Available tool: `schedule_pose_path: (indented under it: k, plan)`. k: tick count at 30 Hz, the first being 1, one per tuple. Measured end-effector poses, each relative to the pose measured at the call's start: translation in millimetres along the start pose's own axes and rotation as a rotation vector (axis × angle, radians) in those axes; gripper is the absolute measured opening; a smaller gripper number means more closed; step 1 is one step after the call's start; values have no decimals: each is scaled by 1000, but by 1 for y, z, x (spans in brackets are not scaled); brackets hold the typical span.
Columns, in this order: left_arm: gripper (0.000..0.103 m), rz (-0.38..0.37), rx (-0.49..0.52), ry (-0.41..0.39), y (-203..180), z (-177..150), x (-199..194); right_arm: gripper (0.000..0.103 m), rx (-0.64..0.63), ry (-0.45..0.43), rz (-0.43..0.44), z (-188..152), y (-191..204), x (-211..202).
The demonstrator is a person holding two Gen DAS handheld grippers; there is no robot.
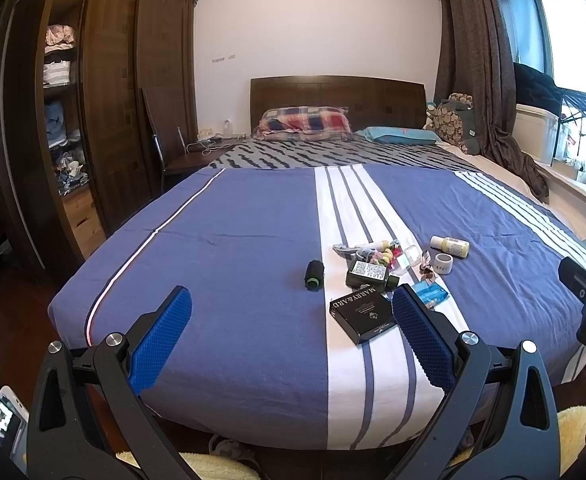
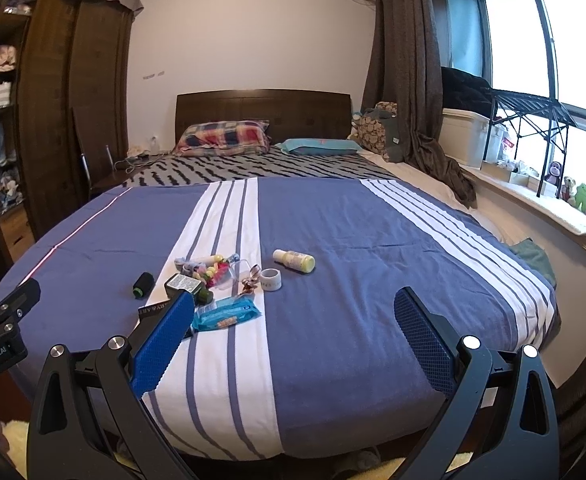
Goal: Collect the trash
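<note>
A cluster of small items lies on the blue and white striped bedspread (image 1: 233,264): a black box (image 1: 361,315), a dark green bottle with a label (image 1: 369,274), a black roll (image 1: 314,275), a blue wipes packet (image 2: 226,313), a white tape roll (image 2: 271,279), a pale yellow bottle (image 2: 294,260) and a clear bag of colourful bits (image 2: 215,270). My left gripper (image 1: 293,336) is open and empty, above the foot of the bed, just short of the black box. My right gripper (image 2: 295,338) is open and empty, to the right of the cluster.
Pillows (image 2: 223,138) and a wooden headboard (image 2: 263,110) are at the far end. A dark wardrobe (image 1: 105,92) and a chair (image 1: 165,148) stand left of the bed. A window ledge with toys (image 2: 573,196) and a curtain (image 2: 409,72) are on the right.
</note>
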State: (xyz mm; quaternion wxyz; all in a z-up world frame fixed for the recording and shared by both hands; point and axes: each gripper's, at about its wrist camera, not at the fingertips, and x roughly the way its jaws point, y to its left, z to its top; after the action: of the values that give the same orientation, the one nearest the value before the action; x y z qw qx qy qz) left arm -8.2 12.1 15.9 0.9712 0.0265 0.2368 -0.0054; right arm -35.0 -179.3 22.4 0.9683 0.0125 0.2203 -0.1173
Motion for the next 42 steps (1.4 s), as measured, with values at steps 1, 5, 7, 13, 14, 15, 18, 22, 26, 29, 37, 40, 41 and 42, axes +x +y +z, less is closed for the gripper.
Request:
schedule_pose_path:
  k: [1,5,7,13,14,15,18,22,26,29,37,40,41,42]
  plan:
    - [95,0,0,0,-1,0,0,100,-1,0,0,0,1,0]
    - [95,-1,0,-1,-1,0,0,100,-1,0,2,-1,1,0]
    - [95,0,0,-1,0,0,0,100,-1,0,4,-1,2,0]
    - [95,-4,3,0,-2,-1,1,100,-7,3,13,-1,6,2]
    - [95,-4,3,-1,-3,-1,1,100,-6,2,13,-1,6,2]
    - [95,-3,3,-1,-3,-1,1,100,-4,1,13,-2,5,0]
    - [95,-4,2,0,-3,-1,1,100,0,-1,13,-1,4,0]
    - [95,-6,3,0,-3,-2,1,100,1,-1,14,-1,3,0]
    - [95,-6,3,-1,-3,-2,1,100,2,-1,16,-1,3,-1]
    - [95,-6,3,-1,-3,-1,1,100,2,0,14,-1,3,-1]
    - [95,-6,2,-4,-5,-2,0,100,2,-2,16,-1,3,-1]
    - [95,-7,1,-5,-6,-2,0,100,2,0,16,-1,2,-1]
    - [95,-6,1,-5,-5,-2,0,100,2,0,16,-1,2,-1]
    - [95,-7,1,-6,-6,-2,-1,100,2,0,15,-1,2,-1]
